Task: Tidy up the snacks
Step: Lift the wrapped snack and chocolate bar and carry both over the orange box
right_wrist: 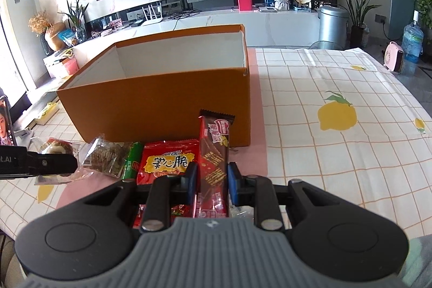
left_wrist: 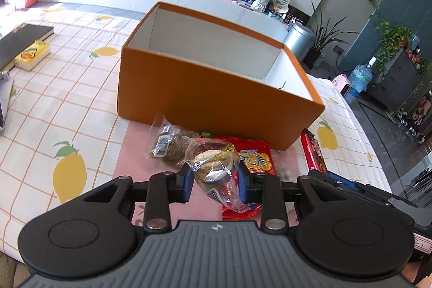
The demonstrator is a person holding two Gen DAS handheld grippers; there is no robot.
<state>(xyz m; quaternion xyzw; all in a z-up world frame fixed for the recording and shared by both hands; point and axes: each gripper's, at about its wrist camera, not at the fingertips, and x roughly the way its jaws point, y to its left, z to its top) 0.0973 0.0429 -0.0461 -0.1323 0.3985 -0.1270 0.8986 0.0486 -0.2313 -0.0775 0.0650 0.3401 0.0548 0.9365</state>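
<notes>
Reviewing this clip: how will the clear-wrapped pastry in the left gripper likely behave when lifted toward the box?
The clear-wrapped pastry looks soft and light, so the wrapper will probably crumple and sag below the left gripper. Its glossy film may slip between the pads. The loose tail could catch the orange box rim.

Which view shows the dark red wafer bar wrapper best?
Right wrist: the dark red wafer bar wrapper stands upright, front printed face visible, between the right gripper fingers. Left wrist shows only its edge beside the orange cardboard box.
</notes>
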